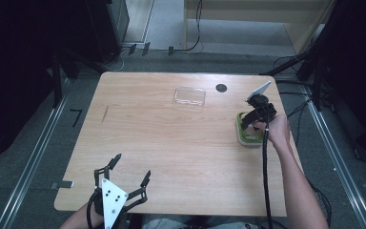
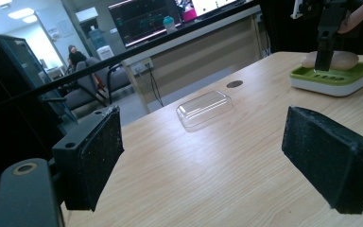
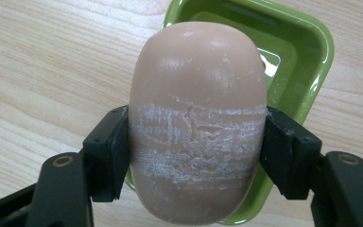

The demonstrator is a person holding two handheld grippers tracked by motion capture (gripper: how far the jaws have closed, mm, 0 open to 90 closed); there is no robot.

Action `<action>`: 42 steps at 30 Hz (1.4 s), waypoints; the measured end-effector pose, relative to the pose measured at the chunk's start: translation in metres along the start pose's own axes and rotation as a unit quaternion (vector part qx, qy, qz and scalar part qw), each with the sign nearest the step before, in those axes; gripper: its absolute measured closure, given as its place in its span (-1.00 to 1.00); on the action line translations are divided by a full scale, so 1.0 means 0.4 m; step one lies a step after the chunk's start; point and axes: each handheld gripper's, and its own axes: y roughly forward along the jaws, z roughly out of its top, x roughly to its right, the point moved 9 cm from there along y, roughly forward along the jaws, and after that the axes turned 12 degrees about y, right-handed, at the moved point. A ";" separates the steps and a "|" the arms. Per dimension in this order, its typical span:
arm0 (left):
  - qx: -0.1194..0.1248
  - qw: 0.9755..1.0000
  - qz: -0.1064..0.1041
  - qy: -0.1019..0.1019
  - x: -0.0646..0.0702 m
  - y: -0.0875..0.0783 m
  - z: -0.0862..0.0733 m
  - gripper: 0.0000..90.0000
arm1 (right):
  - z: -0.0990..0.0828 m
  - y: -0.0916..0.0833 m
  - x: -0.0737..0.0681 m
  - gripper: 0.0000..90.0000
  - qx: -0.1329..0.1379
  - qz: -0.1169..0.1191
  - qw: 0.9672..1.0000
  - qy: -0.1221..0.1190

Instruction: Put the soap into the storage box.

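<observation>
1. Soap [image 3: 197, 123], a pinkish oval bar with a band of whitish scuffs across its middle, sits clamped between the pads of the right tongs [image 3: 196, 151], one pad pressing on each long side.
2. Below the bar in the right gripper view lies the green soap dish [image 3: 307, 56], its free corner showing toward 1 o'clock from the bar; whether the bar touches the dish floor or hangs just above it cannot be told there.
3. In the high view the right tongs [image 1: 252, 121] point down over the dish [image 1: 242, 138], which stands near the counter's [image 1: 171, 143] edge at about 3 o'clock from its centre, with the person's right hand [image 1: 276, 131] just behind.
4. From the left gripper view the soap [image 2: 342, 60] appears low over or on the dish [image 2: 333, 82], which has a green top on a white base.
5. Left tongs [image 1: 128, 174] hover at the near edge, about 7 o'clock from the counter's centre, jaws spread wide with nothing between the pads [image 2: 92, 156].
6. Clear plastic lid [image 1: 190, 96] lies flat toward 12 o'clock, well apart from the dish, with a dark round spot [image 1: 221, 88] just beside it at its 2 o'clock.
</observation>
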 end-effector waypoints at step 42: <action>0.001 1.000 0.001 -0.001 -0.001 0.000 0.000 -0.69 | 0.006 0.065 0.033 -0.25 0.014 -0.020 0.997 0.071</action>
